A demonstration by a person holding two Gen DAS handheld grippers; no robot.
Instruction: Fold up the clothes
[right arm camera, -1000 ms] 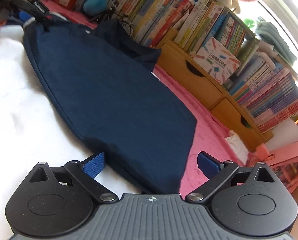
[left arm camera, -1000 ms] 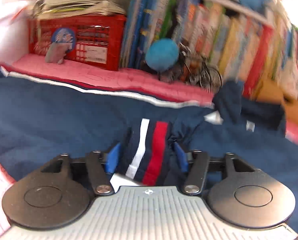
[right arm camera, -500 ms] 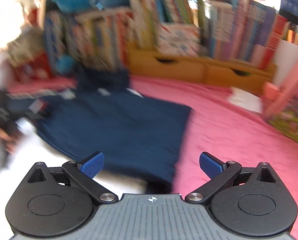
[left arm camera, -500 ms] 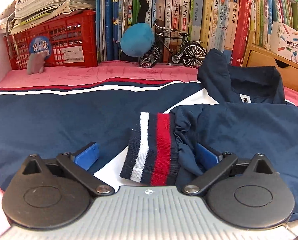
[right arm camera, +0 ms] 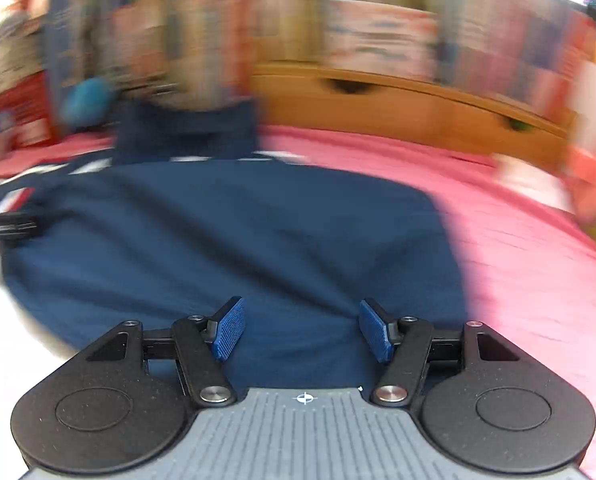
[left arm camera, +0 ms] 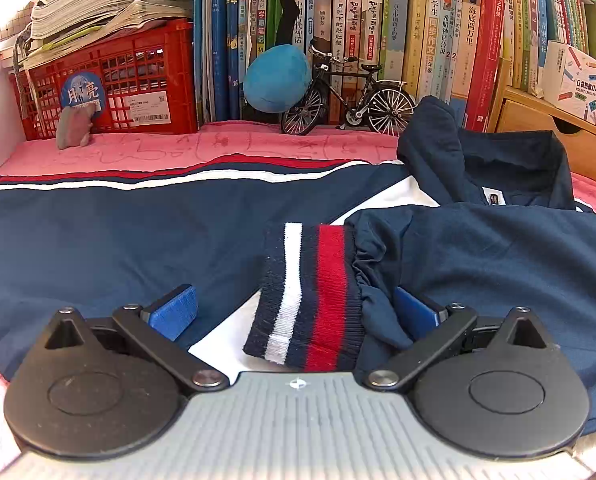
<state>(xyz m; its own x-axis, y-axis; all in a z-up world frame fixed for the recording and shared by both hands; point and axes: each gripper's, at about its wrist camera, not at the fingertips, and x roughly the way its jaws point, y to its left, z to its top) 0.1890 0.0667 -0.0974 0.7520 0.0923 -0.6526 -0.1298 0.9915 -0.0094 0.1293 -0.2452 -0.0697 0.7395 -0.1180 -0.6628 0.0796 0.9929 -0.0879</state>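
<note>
Okay, my left gripper [left arm camera: 294, 312] is spread wide, striped cuff [left arm camera: 308, 296] lying loose between the pads, not pinched. Navy jacket [left arm camera: 98, 248] is flat on the pink bedspread [left arm camera: 178, 150], collar at 1 o'clock, toy bicycle [left arm camera: 348, 98] and red crate [left arm camera: 110, 80] at 12 and 11. My right gripper [right arm camera: 300, 330] is partly spread over navy cloth, gripping nothing; that view is blurred.

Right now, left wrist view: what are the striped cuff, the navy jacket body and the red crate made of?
Striped cuff: rib-knit, looks elastic, going by its vertical ribs and fuzzy matte face.
Navy jacket body: smooth woven cloth, matte, gathered into puckers at the cuff; possibly a synthetic, fibre unclear.
Red crate: moulded plastic, slight gloss, lattice walls.
</note>
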